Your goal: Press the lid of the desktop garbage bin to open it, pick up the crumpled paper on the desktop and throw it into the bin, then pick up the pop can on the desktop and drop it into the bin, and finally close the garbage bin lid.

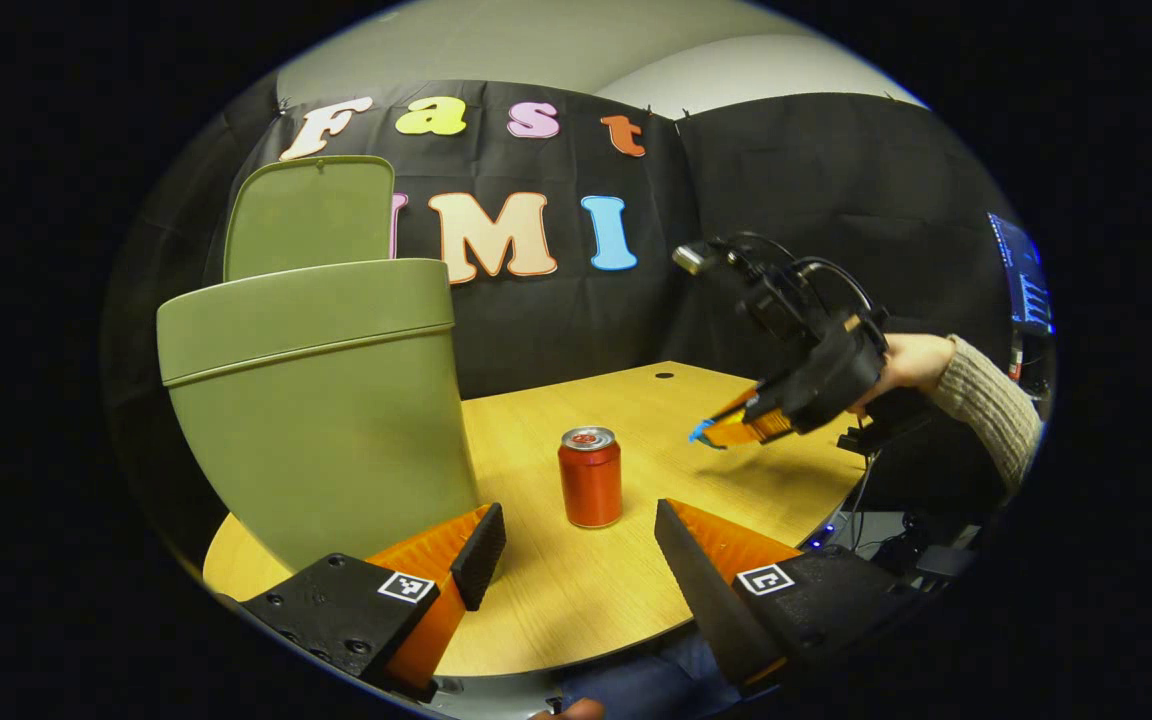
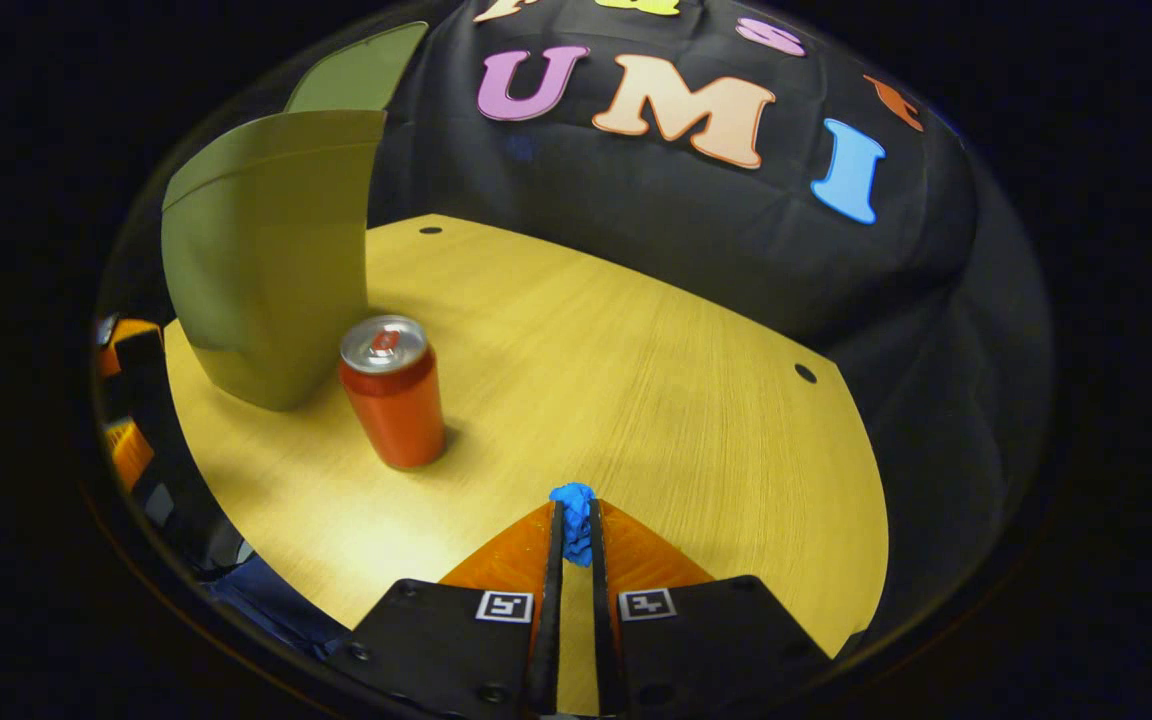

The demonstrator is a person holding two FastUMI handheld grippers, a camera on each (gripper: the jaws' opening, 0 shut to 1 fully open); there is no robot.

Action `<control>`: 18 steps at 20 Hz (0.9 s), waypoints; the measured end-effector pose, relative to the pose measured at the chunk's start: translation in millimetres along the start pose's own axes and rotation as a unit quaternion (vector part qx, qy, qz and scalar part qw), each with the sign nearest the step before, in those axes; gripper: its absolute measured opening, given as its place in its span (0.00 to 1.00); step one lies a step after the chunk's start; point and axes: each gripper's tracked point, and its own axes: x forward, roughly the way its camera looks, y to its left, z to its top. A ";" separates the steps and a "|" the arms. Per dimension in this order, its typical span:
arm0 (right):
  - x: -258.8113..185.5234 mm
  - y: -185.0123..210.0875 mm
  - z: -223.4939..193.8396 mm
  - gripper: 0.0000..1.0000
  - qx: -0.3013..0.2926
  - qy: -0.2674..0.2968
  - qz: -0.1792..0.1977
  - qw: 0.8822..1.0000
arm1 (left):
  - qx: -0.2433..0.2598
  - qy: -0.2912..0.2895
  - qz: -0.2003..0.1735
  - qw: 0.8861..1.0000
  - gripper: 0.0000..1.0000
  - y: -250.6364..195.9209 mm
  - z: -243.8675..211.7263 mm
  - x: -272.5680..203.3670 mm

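The olive-green bin (image 1: pixel 316 400) stands at the table's left, its lid (image 1: pixel 311 215) swung upright and open. A red pop can (image 1: pixel 590 480) stands upright just right of the bin. My left gripper (image 1: pixel 578 522) is open and low at the near table edge, with the can a short way beyond its fingers. A hand holds my right gripper (image 1: pixel 714 432) in the air over the table's right part. In the right gripper view, my right gripper (image 2: pixel 576 520) is shut on a small blue crumpled paper (image 2: pixel 573 497), and the can (image 2: pixel 393 395) and bin (image 2: pixel 266 250) lie ahead to the left.
The wooden table (image 1: pixel 636 400) has a rounded near edge and small cable holes (image 2: pixel 805 373). A person's knitted sleeve (image 1: pixel 986 400) reaches in from the right. A screen (image 1: pixel 1026 275) and cables (image 1: pixel 886 540) sit beyond the table's right edge. Black cloth walls the back.
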 end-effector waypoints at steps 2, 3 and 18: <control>-19.1 8.9 35.4 0.17 -0.022 -0.023 -0.002 1.000 | 0.002 0.001 -0.004 1.000 0.94 -3.5 0.1 -0.7; -23.9 13.0 53.3 0.17 -0.031 -0.034 -0.004 0.999 | 0.003 0.000 -0.006 1.000 0.94 -5.1 0.1 -1.0; -115.5 138.8 280.0 0.17 -0.113 -0.237 0.080 0.962 | 0.006 -0.014 -0.021 1.000 0.94 -17.1 10.0 -11.1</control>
